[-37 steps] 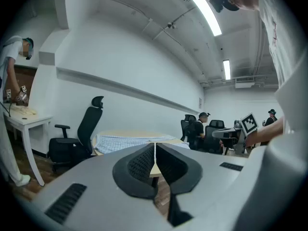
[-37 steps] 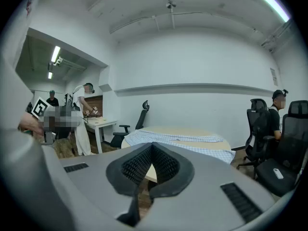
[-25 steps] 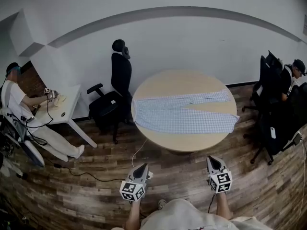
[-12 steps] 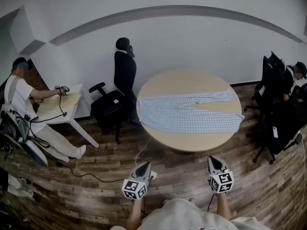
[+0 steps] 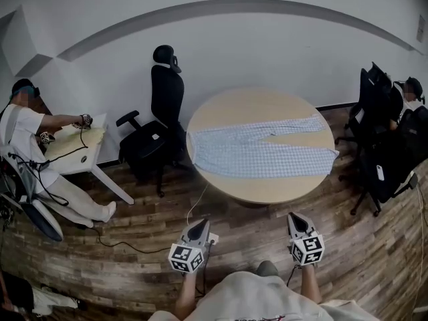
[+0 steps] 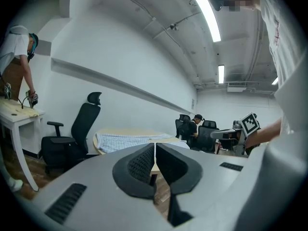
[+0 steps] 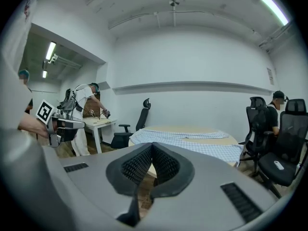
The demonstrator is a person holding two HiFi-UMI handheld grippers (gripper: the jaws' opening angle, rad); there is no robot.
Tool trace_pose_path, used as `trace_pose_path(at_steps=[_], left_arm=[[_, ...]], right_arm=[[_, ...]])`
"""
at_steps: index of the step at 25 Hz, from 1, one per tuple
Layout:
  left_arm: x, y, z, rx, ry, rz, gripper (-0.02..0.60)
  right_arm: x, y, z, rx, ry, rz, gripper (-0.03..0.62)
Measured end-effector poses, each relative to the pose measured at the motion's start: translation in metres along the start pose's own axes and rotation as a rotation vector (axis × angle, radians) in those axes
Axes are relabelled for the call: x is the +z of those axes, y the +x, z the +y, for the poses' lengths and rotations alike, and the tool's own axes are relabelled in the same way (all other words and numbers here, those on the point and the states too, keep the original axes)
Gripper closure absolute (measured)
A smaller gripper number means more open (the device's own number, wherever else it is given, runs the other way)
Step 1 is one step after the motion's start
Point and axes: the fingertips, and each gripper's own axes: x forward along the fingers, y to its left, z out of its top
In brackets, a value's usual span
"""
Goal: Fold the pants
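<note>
Since the earlier frame the person at the side desk has stretched an arm out over it, and the wearer's foot shows further right between the two grippers. The checked pants lie as they did.

The pants are spread flat on the round table. Their long axis runs left to right across the head view, with the waist at the left end and the two leg hems at the right. The nearer leg follows the table's near edge, and its hem slightly overhangs the rim on the right.

Both grippers are held ahead of the body over the wooden floor, pointing toward the table and well apart from it. The left gripper lines up roughly with the waist end. The right gripper lines up with the leg portion, short of the hems. Neither is clearly nearer.

Each gripper's jaws are pressed together with nothing between them. Folding is judged not yet begun, and the coming move calls for closing the gap to the near edge.

A black office chair stands just beside the table on the left. More chairs stand to the right.
</note>
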Motion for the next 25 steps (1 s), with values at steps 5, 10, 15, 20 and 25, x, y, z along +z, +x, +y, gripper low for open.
trace_pose_path(at_steps=[5, 10, 15, 20, 25], left_arm=[[-0.004, 0.002, 0.004, -0.013, -0.003, 0.009, 0.541], [-0.011, 0.008, 0.008, -0.012, -0.014, 0.012, 0.541], [-0.016, 0.025, 0.009, -0.015, -0.018, 0.018, 0.541], [-0.012, 0.050, 0.015, -0.013, 0.008, 0.030, 0.541], [-0.002, 0.079, 0.029, 0.022, 0.017, 0.027, 0.541]], right_arm=[[-0.006, 0.000, -0.002, -0.022, 0.008, 0.016, 0.565], [-0.009, 0.007, -0.003, -0.016, -0.003, 0.020, 0.565], [-0.013, 0.017, -0.015, -0.011, -0.002, 0.022, 0.565], [-0.016, 0.036, -0.033, 0.001, 0.010, 0.026, 0.565], [-0.014, 0.073, -0.055, 0.038, 0.010, 0.029, 0.565]])
